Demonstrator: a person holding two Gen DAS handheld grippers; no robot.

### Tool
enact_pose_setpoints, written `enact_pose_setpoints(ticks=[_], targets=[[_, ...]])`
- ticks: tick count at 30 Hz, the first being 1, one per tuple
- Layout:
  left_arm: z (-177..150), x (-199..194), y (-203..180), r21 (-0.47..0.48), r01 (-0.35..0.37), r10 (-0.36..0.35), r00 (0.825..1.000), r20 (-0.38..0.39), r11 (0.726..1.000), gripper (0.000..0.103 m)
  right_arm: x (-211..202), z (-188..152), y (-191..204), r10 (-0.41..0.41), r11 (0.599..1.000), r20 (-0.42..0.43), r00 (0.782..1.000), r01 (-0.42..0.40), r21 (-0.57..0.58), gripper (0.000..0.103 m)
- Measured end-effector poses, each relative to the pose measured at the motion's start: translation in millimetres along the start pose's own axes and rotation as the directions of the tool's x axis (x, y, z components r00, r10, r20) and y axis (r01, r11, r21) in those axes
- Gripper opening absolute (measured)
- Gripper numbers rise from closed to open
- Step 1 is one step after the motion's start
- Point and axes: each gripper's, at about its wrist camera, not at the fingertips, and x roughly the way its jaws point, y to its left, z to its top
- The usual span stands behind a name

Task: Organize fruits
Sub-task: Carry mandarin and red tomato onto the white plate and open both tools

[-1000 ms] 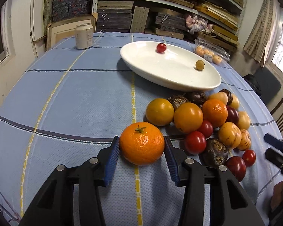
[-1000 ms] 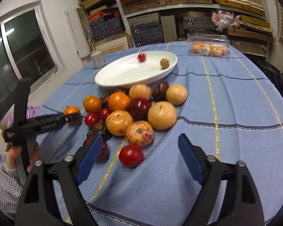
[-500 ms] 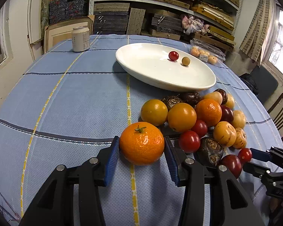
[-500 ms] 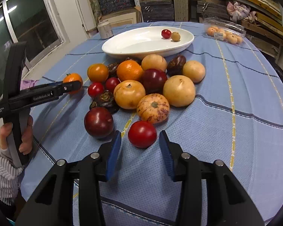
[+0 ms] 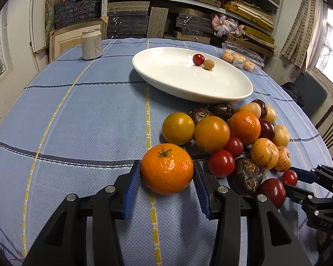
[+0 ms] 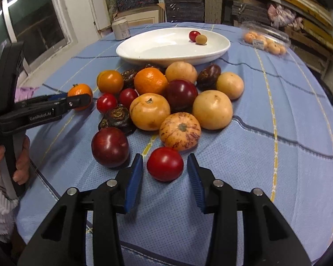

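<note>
over the cloth (image 6: 277, 177), right tool (image 6: 165, 173) angles down around tomato (image 6: 165, 164)

Glossy white plate (image 5: 244, 88); woven matt tablecloth (image 5: 77, 115); dimpled tangerine (image 5: 166, 168)

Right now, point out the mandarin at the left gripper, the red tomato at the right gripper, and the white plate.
mandarin (image 5: 166, 168), left wrist view, front skin.
red tomato (image 6: 165, 164), right wrist view, top.
white plate (image 5: 166, 71), left wrist view, bare inside.
</note>
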Motion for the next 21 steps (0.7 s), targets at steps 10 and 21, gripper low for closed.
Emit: enact_pose_setpoints(ticks=[10, 21], targets=[[4, -3, -6, 0.009, 0.026, -0.026, 1.000, 0.008, 1.000, 0.047, 3, 0, -1, 0.008, 1.000, -0.026, 1.000, -0.009, -0.027, 0.031], [103, 18, -29, 0.004, 0.009, -0.010, 0.997, 0.079, 1.000, 0.047, -27, 106, -31, 0.030, 0.999, 0.180, 0.983, -0.038, 0.038, 0.031]])
